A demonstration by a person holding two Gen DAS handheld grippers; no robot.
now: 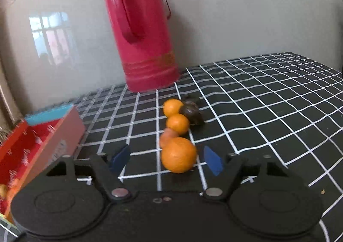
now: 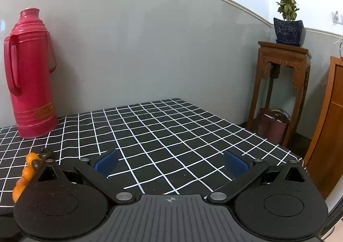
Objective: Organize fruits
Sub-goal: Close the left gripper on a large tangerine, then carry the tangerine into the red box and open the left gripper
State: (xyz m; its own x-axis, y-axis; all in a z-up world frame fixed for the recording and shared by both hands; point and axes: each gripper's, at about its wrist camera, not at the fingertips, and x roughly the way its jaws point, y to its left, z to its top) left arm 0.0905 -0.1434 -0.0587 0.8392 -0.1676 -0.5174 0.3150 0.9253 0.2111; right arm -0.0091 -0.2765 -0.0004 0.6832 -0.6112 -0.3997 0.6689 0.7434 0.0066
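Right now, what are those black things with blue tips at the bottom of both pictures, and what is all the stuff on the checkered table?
Those black things are grabbing tools that a person holds, one in each hand. Each has a small camera looking out along its two blue-tipped fingers, so each picture comes from one hand.

In the left-hand picture, the left tool is open, with its fingers on either side of the nearest orange. It is not squeezing it yet. Behind it lie more oranges in a row and a dark brown fruit. A tall red thermos stands by the wall, and a red box sits on the left.

In the right-hand picture, the right tool is open and holds nothing. It looks over the checkered tablecloth.
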